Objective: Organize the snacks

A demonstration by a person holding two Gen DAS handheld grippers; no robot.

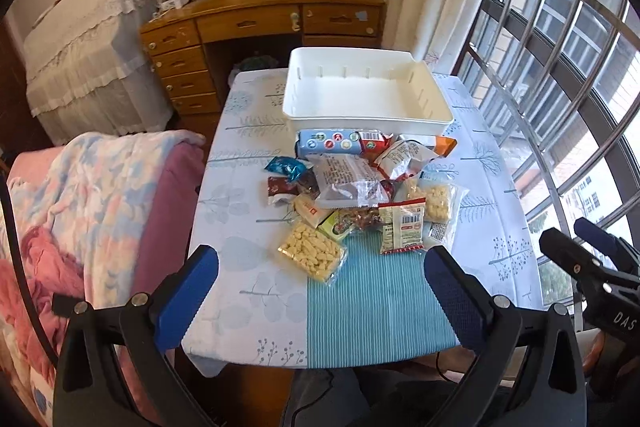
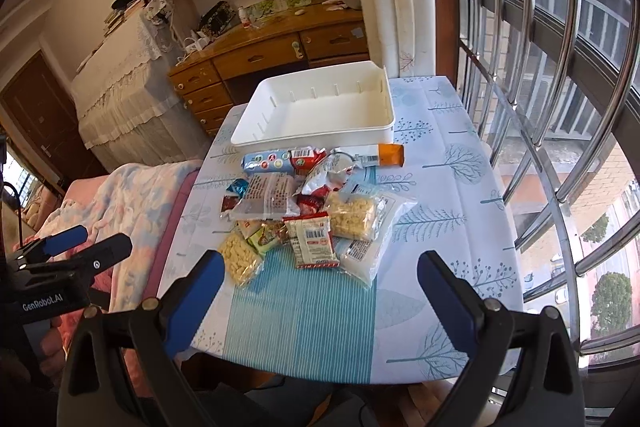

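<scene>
Left gripper (image 1: 320, 291) jaws spread wide, empty, hovering at the table's near edge. Pile of plastic-wrapped snack packets (image 1: 360, 199) mid-table (image 1: 492, 187), touching the empty white plastic bin (image 1: 366, 93) at the far edge. Right gripper (image 2: 320, 287) likewise released, empty.

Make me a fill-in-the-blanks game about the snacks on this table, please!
1. The white bin at the far end of the table has ____ snacks inside it.
2. The snack packets lie in a pile on the ____.
3. Both the left gripper and the right gripper are ____ and hold nothing.
4. The pads on the grippers' fingers are coloured ____.

Missing words: no; table; open; blue
</scene>
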